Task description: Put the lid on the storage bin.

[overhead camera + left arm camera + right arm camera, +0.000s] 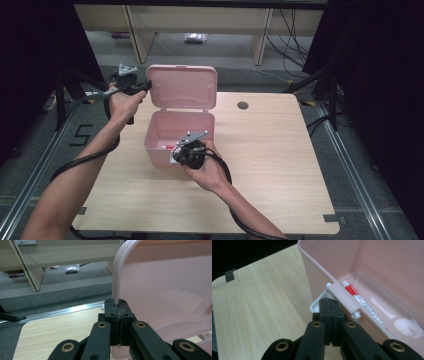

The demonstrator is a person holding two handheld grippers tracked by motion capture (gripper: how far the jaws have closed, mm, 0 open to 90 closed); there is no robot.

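Here the pink lidded box stands open near the desk's far-left part. Only the left gripper view reveals the left gripper clamped on the raised lid's edge. The right gripper view shows the right gripper pressed together at the front white latch, and a red-and-white tube inside; its label is unreadable.

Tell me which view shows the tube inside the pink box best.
The right gripper view: the tube lies along the box's near wall, red label and crimped foil clear. The high view gives a small red speck. The left gripper view faces the raised lid.
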